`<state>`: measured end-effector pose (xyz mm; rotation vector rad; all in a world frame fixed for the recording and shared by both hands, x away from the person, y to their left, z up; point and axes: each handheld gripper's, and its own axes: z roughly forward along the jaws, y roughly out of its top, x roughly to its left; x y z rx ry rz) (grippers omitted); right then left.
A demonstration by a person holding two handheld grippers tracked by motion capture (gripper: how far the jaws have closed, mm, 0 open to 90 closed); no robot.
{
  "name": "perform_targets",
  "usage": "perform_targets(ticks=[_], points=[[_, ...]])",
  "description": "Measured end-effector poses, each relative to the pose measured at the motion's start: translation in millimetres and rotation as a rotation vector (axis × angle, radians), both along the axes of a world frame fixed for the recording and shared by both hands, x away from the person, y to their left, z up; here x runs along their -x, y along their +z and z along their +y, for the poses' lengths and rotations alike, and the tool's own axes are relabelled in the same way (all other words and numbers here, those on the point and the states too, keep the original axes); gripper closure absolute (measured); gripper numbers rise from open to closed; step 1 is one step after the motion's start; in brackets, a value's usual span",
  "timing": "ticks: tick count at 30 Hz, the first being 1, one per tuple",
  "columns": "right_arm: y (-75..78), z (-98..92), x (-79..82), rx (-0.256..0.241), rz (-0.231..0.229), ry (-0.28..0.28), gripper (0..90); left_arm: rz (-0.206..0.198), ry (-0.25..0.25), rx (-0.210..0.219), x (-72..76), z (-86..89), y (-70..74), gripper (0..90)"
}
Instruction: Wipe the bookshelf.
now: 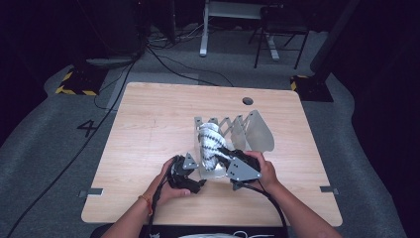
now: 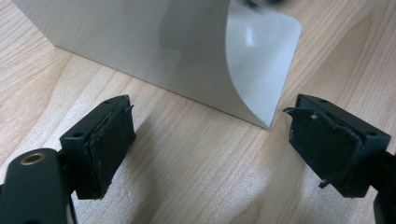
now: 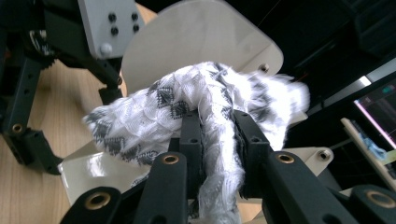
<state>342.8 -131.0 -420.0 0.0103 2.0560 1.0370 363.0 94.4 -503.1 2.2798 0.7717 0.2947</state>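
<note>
A black-and-white patterned cloth [image 1: 210, 142] lies bunched in the near slots of a pale metal rack [image 1: 257, 130] with several curved dividers on the wooden table. My right gripper [image 1: 227, 157] is shut on the cloth [image 3: 187, 107], which bulges out between and above its jaws in the right gripper view, with a rack divider [image 3: 196, 42] behind it. My left gripper [image 1: 192, 179] sits low at the rack's near left corner, open with nothing between its fingers [image 2: 107, 140]. The rack's curved plate [image 2: 187, 51] stands just ahead of it.
The wooden table [image 1: 148, 124] has bare room on its left half and a round cable hole [image 1: 247, 101] near the far edge. Beyond it are grey carpet, cables and chair legs. A person's forearms enter from the bottom.
</note>
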Motion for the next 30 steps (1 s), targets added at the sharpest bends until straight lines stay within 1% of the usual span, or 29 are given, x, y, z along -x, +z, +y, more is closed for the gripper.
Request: perform_targets(ticks=[2,4,5,9,11,12,14,16,17,18,19,22,23,24,25,26,27,28,30], points=[[3.5,-0.7,1.6,-0.024,-0.012,0.007,76.6,0.001,0.000,-0.001,0.0,0.1,0.0,14.1],[4.8,-0.6,3.1,-0.037,-0.003,0.014,76.6,0.001,0.001,0.001,0.1,0.0,0.0,14.1],[4.2,0.4,3.5,-0.031,0.003,0.017,76.6,0.000,-0.002,-0.003,-0.1,0.2,0.1,14.1],[-11.3,9.5,2.2,0.031,0.036,0.020,76.6,0.001,0.003,0.001,0.2,-0.1,-0.1,14.1],[-22.8,14.1,-0.6,0.055,0.063,0.019,76.6,-0.007,-0.002,-0.002,-0.5,0.1,0.0,14.1],[-29.3,16.4,-1.9,0.070,0.082,0.017,76.6,0.001,0.000,-0.001,0.1,0.0,0.0,14.1],[-43.5,21.7,-5.1,0.109,0.096,0.018,76.6,0.000,0.000,0.000,0.1,0.0,0.0,14.1],[-52.3,25.2,-8.0,0.139,0.114,0.009,76.5,0.000,0.000,0.000,0.1,0.0,0.0,14.1],[-57.2,26.3,-10.5,0.148,0.109,0.001,76.6,0.000,0.001,0.000,0.1,0.0,-0.1,14.1],[-59.6,26.5,-12.4,0.157,0.116,-0.005,76.5,0.000,0.004,0.001,0.4,-0.1,-0.1,14.1],[-63.2,26.7,-15.2,0.169,0.131,-0.013,76.5,-0.006,0.001,0.001,0.0,-0.1,-0.2,14.1],[-74.9,25.9,-23.2,0.201,0.170,-0.048,76.3,-0.003,0.002,0.000,0.2,-0.1,0.0,14.1],[-78.3,24.9,-25.2,0.205,0.181,-0.059,76.3,-0.009,-0.002,-0.003,-0.4,0.1,0.0,14.1],[-81.3,24.2,-26.7,0.212,0.191,-0.068,76.3,-0.006,0.000,0.000,0.0,0.0,-0.1,14.1],[-83.3,23.7,-28.7,0.223,0.184,-0.069,76.3,-0.004,0.002,-0.001,0.2,0.0,0.0,14.1],[-83.6,23.0,-29.6,0.228,0.179,-0.076,76.3,-0.005,0.001,-0.001,0.1,0.0,0.0,14.1],[-83.0,22.5,-30.8,0.229,0.184,-0.078,76.3,0.000,0.002,-0.001,0.4,-0.1,0.0,14.2],[-82.0,22.2,-31.9,0.237,0.191,-0.084,76.3,-0.009,0.000,-0.003,-0.3,0.1,0.0,14.1],[-80.4,21.4,-32.5,0.269,0.192,-0.089,76.3,-0.006,-0.001,-0.001,-0.1,0.0,0.0,14.1]])
